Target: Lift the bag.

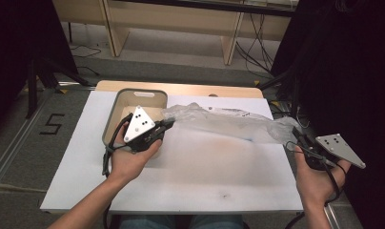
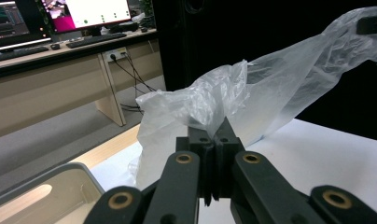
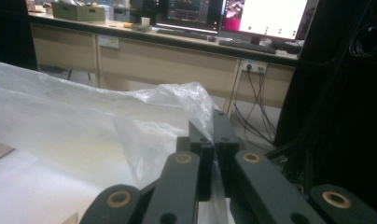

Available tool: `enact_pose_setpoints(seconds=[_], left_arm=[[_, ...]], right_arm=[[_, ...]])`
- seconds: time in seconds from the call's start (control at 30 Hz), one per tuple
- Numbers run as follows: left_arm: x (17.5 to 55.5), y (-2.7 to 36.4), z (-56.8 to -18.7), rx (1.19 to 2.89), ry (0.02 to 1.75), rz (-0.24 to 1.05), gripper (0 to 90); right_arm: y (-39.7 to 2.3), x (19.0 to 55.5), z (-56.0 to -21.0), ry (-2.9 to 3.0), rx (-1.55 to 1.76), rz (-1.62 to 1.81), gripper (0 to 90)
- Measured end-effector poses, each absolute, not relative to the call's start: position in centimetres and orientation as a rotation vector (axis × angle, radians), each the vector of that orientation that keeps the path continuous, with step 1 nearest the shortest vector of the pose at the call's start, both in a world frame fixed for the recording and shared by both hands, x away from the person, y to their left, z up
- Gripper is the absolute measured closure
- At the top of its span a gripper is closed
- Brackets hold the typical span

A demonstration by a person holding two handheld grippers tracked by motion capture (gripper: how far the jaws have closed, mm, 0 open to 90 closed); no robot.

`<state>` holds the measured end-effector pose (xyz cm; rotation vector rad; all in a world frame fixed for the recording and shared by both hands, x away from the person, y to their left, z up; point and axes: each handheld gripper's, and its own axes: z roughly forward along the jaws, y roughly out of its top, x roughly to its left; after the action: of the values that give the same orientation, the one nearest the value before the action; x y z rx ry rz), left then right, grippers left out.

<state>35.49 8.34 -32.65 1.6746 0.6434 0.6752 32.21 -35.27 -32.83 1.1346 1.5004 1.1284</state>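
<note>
Above the worktop [image 1: 190, 186], left tongs [image 1: 167, 125] and right tongs [image 1: 295, 137] each clamp one end of the plastic bag [image 1: 228, 125], which may tear if pulled too tight.

bag print [image 1: 231, 112]: too small | bin [image 2: 46, 196]: cut off by edge

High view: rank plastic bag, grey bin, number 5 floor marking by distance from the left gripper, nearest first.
From the left gripper:
1. Plastic bag: its left end is pinched in the shut jaws, and it stretches right across the table.
2. Grey bin: just behind and under the gripper, at the table's left.
3. Number 5 floor marking: off the table, far left.
</note>
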Motion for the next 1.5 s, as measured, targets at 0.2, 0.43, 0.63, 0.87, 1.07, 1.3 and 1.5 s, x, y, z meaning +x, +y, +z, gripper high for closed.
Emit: enact_pose_setpoints(seconds=[0.2,0.43,0.63,0.87,1.07,1.3,1.5], left_arm=[[35.3,8.3,-32.2,1.67,0.633,0.68,89.2],[35.4,8.4,-32.0,1.659,0.635,0.671,89.2],[35.5,8.5,-32.0,1.655,0.636,0.673,89.2],[35.5,8.4,-31.9,1.649,0.633,0.677,89.2],[35.5,8.4,-31.3,1.645,0.623,0.686,89.2],[35.6,8.4,-30.9,1.638,0.619,0.693,89.2],[35.7,8.4,-30.7,1.629,0.619,0.696,89.2]], right_arm=[[-35.4,32.1,-32.7,1.499,1.134,1.126,90.0],[-35.5,32.1,-32.4,1.493,1.135,1.131,90.0],[-35.4,32.1,-32.5,1.491,1.136,1.132,90.0],[-35.4,32.0,-32.4,1.487,1.135,1.133,90.0],[-35.5,32.0,-32.2,1.48,1.134,1.137,90.0],[-35.4,32.0,-31.8,1.474,1.127,1.14,90.0],[-35.4,32.1,-31.5,1.473,1.122,1.138,90.0]])
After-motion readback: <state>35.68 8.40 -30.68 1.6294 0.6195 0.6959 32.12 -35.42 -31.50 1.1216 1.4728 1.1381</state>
